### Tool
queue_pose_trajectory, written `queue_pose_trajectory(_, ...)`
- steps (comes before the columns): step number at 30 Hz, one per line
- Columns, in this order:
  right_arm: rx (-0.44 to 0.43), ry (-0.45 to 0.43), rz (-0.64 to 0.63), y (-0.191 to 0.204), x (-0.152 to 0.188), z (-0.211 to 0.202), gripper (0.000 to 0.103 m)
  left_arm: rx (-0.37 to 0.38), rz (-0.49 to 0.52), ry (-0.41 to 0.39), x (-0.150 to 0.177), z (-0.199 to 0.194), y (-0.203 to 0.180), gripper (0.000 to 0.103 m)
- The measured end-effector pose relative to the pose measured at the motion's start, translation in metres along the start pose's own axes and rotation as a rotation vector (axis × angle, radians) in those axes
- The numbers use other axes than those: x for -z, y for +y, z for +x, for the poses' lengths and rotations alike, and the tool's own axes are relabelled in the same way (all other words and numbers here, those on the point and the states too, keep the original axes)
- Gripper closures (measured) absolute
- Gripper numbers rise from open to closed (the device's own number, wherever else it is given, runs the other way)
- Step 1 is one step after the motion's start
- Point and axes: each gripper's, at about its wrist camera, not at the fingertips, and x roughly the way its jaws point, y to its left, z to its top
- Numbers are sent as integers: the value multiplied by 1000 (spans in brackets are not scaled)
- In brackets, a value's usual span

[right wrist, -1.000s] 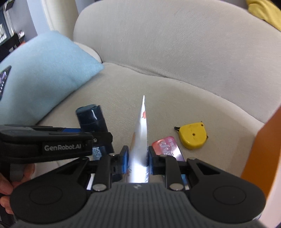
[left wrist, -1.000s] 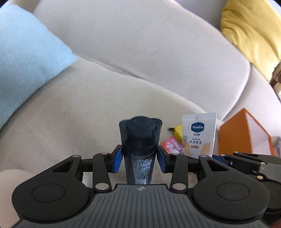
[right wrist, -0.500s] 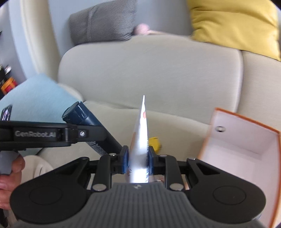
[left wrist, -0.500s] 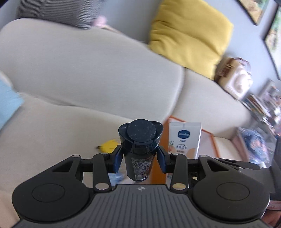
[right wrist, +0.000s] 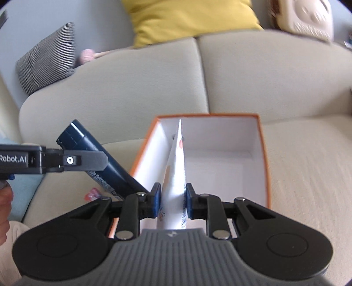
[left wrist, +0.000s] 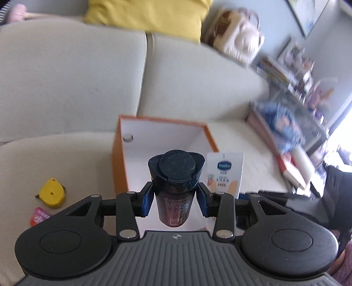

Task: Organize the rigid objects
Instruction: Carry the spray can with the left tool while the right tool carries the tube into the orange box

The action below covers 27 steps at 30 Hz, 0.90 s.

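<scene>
My left gripper (left wrist: 175, 202) is shut on a dark blue bottle (left wrist: 175, 173), cap towards the camera, held above the near left edge of an orange box (left wrist: 120, 154) with a white inside. The bottle also shows in the right wrist view (right wrist: 96, 158), slanting by the box's left wall. My right gripper (right wrist: 172, 201) is shut on a white Vaseline tube (right wrist: 176, 176), seen edge-on over the open box (right wrist: 263, 154). The tube also shows in the left wrist view (left wrist: 225, 173).
The box sits on a beige sofa seat (right wrist: 308, 165). A yellow tape measure (left wrist: 51, 192) and a pink packet (left wrist: 38, 216) lie on the seat left of the box. A yellow cushion (right wrist: 189, 19) and a grey striped cushion (right wrist: 46, 57) rest behind the backrest.
Both grippers have swung right from the sofa seat, carrying the bottle and the tube. They now hang over the orange box, which fills the centre of both views.
</scene>
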Motion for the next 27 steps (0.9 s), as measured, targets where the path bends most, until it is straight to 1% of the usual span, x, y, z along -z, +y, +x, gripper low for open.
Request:
queue_pose_trajectory(5, -21, 64, 71, -29, 9, 28, 80, -70, 45, 122, 9, 37, -1, 56)
queue_pose_trajectory(9, -49, 108, 40, -29, 17, 51, 80, -103, 78, 193, 13, 55, -3, 56)
queue_pose_trajectory(13, -89, 151, 52, -28, 22, 72, 80, -131, 113, 251, 13, 72, -6, 56)
queue_pose_trajectory(15, -101, 172, 68, -30, 23, 81, 79, -139, 114, 272, 14, 79, -5, 56)
queue_pose_trajectory(19, -70, 223, 70, -37, 25, 93, 79, -156, 122, 305, 11, 98, -5, 56)
queue_pose_trajectory(22, -44, 245, 54, -47, 21, 99, 79, -164, 136, 298, 9, 106, -7, 56)
queue_pose_trajectory(27, -19, 266, 48, -54, 20, 109, 79, -166, 143, 301, -3, 118, -8, 55)
